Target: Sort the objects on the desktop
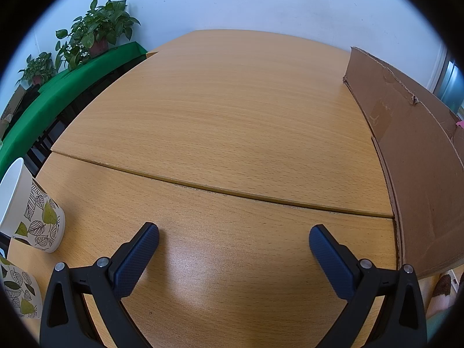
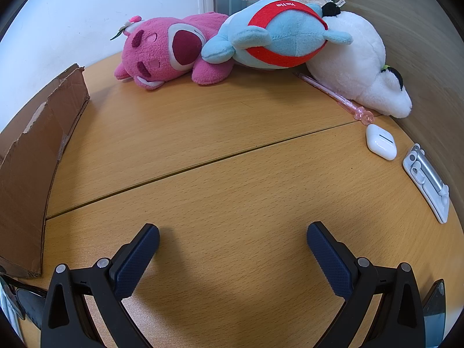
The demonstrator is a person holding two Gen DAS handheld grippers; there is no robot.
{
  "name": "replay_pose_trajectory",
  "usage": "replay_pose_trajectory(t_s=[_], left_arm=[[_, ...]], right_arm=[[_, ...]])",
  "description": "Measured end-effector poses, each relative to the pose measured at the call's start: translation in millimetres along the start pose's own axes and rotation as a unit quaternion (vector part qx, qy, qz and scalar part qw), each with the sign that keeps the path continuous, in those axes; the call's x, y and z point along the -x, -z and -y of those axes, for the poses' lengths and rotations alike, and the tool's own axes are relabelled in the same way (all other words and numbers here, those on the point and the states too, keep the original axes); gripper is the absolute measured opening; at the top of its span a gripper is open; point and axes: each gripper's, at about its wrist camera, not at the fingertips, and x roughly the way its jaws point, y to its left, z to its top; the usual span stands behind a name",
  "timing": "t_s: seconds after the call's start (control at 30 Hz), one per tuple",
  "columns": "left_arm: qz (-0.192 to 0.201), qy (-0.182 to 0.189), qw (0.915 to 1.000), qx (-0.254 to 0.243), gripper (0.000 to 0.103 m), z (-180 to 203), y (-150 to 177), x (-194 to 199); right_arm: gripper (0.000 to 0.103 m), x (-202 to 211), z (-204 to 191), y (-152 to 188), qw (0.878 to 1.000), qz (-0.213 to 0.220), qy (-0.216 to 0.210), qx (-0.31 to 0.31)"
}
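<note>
In the right wrist view, a pink plush bear, a blue plush with a red band and a white plush lie piled at the far side of the wooden desk. A pink pen, a white earbud case and a folded white phone stand lie along the right edge. My right gripper is open over bare wood, well short of them. In the left wrist view my left gripper is open above the desk, holding nothing.
A cardboard sheet stands upright between the two sides of the desk, and shows as the cardboard sheet at the right view's left. Two leaf-patterned paper cups sit at the far left. Potted plants stand on a green-covered table beyond. Dark sunglasses lie at lower left.
</note>
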Motion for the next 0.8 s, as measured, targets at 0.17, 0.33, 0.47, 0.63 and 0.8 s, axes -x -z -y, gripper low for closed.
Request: replay_pose_trajectory(t_s=[0.17,0.33,0.47,0.63,0.8], left_arm=[[0.0,0.0,1.0,0.0,0.103,0.0,0.0,0.0],[0.0,0.0,1.0,0.0,0.103,0.0,0.1,0.1],[0.0,0.0,1.0,0.0,0.103,0.0,0.1,0.1],[-0.012,0.004,0.9999,-0.003,0.103,1.0,6.1,6.0],[0.043,0.027,0.9987,0.005,0.103,9.2,24.6,75.0]], right_arm=[[0.103,0.0,0.0,0.0,1.0,0.0,0.001,-0.001],[0.103,0.1,0.0,0.9,1.0,0.0,0.001,-0.002],[0.103,8.7,1.3,9.4,1.0,-0.018,-0.011,0.016],[0.103,42.4,2.6,35.5,0.999,-0.01,0.025,0.03],[0.103,116.1,-23.4,59.1,0.99,0.068,0.018,0.121]])
